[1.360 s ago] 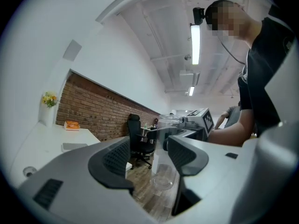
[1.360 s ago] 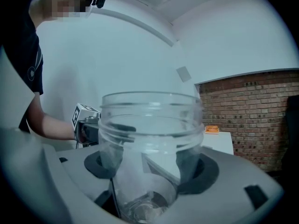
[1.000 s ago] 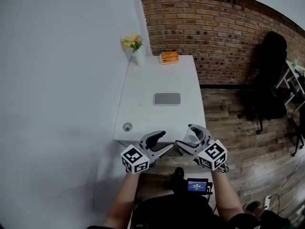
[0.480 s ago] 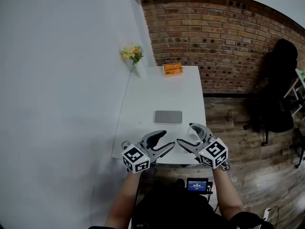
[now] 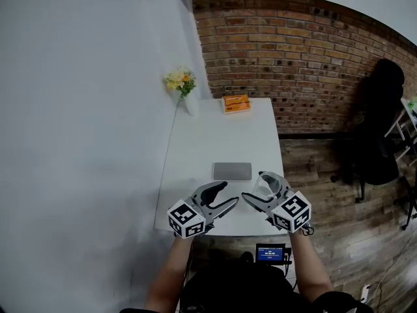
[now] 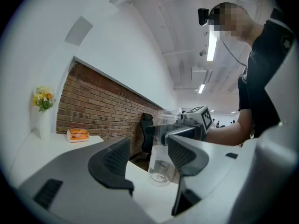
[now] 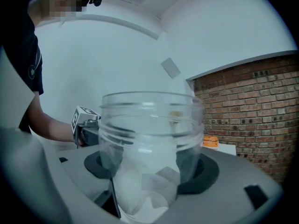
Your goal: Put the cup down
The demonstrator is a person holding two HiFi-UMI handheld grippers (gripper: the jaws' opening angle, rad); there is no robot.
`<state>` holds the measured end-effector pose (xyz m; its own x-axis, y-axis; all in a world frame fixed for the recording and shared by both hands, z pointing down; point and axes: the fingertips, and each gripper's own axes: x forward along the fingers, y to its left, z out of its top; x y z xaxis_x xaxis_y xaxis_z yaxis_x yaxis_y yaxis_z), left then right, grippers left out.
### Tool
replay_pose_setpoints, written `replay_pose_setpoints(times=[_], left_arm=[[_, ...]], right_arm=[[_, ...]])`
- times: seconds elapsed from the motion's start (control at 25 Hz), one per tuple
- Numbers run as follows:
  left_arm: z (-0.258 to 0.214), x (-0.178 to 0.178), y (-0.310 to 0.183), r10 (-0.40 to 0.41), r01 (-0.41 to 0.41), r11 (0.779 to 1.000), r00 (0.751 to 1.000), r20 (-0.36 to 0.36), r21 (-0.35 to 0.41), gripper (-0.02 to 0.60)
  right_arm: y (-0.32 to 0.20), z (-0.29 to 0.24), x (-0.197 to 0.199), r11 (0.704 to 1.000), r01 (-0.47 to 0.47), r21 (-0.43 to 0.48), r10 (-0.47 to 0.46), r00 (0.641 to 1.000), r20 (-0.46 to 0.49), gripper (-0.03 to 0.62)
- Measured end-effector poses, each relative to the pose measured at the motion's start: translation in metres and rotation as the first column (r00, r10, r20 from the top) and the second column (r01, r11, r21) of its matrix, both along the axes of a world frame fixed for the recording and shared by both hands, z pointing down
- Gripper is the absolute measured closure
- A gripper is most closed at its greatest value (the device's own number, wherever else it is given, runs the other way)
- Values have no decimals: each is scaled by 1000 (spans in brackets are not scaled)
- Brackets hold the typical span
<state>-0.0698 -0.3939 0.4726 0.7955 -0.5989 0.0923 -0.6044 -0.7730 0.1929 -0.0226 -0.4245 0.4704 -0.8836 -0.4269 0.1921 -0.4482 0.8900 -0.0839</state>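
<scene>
A clear plastic cup (image 5: 268, 185) stands upright between the jaws of my right gripper (image 5: 262, 189), which is shut on it over the near right part of the white table (image 5: 221, 135). In the right gripper view the cup (image 7: 150, 148) fills the middle, with the dark pads (image 7: 205, 171) pressed against its sides. My left gripper (image 5: 225, 194) is beside it on the left, open, with nothing in it. The left gripper view looks between its jaws at the cup (image 6: 160, 164) low over the tabletop. Whether the base touches the table I cannot tell.
A grey flat pad (image 5: 232, 171) lies on the table just beyond the grippers. An orange box (image 5: 236, 103) and a white vase of flowers (image 5: 186, 90) stand at the far end by the brick wall. A black office chair (image 5: 378, 129) stands on the wooden floor at right.
Both grippers have moved forward together from the table's near edge to over its near end, the cup still in the right one. The jaws have not changed.
</scene>
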Motion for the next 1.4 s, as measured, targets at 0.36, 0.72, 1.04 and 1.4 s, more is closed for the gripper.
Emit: replay_pose_setpoints(times=[0.36, 0.72, 1.04, 1.4], left_arm=[[6, -14, -7, -3, 3, 1000, 1000, -11, 0, 321], [9, -19, -10, -13, 13, 1000, 1000, -11, -6, 321], [7, -22, -12, -38, 38, 999, 999, -6, -15, 321], [13, -41, -29, -83, 83, 996, 996, -7, -30, 321]], right_arm=[[-5, 7, -14, 1000, 6, -8, -6, 1000, -13, 224], [-10, 9, -17, 1000, 12, -16, -12, 1000, -10, 224], [-19, 24, -21, 998, 56, -25, -58, 996, -63, 224], [-64, 50, -58, 994, 95, -47, -97, 994, -58, 224]])
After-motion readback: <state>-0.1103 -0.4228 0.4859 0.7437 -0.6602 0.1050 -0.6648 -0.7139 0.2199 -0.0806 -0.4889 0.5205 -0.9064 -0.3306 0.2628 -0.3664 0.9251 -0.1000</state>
